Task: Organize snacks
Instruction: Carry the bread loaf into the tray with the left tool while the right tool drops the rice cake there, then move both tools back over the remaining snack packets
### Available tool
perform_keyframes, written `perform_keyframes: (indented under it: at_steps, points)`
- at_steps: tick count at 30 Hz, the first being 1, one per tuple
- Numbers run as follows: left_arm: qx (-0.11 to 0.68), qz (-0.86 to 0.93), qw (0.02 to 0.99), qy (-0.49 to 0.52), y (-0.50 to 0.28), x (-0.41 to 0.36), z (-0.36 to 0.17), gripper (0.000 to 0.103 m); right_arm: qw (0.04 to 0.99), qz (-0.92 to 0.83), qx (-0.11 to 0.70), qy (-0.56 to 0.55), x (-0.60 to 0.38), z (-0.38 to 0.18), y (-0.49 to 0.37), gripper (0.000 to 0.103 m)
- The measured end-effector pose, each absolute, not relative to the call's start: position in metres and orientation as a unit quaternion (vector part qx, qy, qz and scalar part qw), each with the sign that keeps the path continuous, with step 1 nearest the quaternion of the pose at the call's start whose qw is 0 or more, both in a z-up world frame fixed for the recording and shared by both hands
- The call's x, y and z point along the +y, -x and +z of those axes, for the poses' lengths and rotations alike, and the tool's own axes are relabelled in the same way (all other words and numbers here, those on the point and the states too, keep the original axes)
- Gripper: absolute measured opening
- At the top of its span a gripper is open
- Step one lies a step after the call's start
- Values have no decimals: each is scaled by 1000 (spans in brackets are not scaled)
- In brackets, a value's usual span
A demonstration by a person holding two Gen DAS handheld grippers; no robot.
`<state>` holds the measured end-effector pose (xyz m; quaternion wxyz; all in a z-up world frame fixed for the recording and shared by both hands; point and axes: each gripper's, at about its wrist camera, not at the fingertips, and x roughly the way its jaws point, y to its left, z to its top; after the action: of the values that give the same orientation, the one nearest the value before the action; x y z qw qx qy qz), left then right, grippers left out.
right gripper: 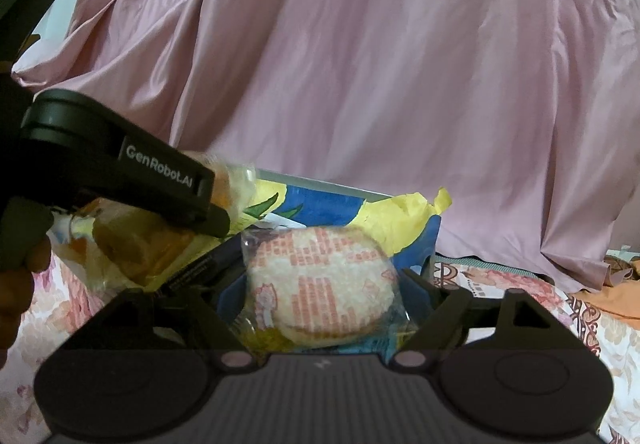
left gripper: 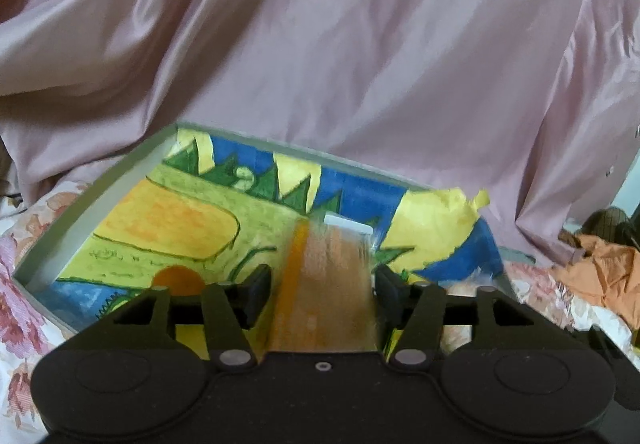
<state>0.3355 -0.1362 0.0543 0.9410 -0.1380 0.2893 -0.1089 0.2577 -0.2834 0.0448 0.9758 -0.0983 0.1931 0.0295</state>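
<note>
Two hand-held grippers hover over a shallow box (left gripper: 96, 203) lined with a bright painted sheet, set on a floral bed (left gripper: 24, 324) before a draped pink cloth (left gripper: 360, 43). The left gripper (left gripper: 322, 292) has its fingers closed on an orange snack pack (left gripper: 324, 284), which juts forward above the box floor; the image is blurred there, so the pack's far end is hard to read. The right gripper (right gripper: 320, 296) has its fingers pressed on either side of a round rice cracker (right gripper: 320, 284) in clear wrap, held near the box's right end, where the lining's torn yellow edge (right gripper: 408, 211) sticks up. Seen from the right wrist, the left gripper (right gripper: 218, 219) crosses close beside the cracker, its pack (right gripper: 136, 244) hanging just to the left. The step appears to be placing both snacks in the box. Done well, one gripper would go down first while the other waits clear, each snack set flat on bare lining, fingers parting only once it rests, avoiding the loose torn paper.
</note>
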Motion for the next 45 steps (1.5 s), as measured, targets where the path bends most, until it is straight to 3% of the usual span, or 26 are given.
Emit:
perform_keyframes:
  at_steps: [2,10,21,29,45]
  points:
    - [279,-108,944,136,-332,-136,58,78,976,30,191,97,-284,44,-256,89]
    - [229,-108,957,142,-296,-127,76,102,982,22,164,87,-292,58,-232,101]
    - [178,-101,968,144,-211,-106,97,102,988,3,115,107,-300,97,-146,103]
    - [186,-97,969,132,-152,-82,88,102,989,-23,109,95,-298,112,-79,103]
    - [264,-98,957,74,-70,-53,24,102,976,-57,199,62,-275,64,12,103]
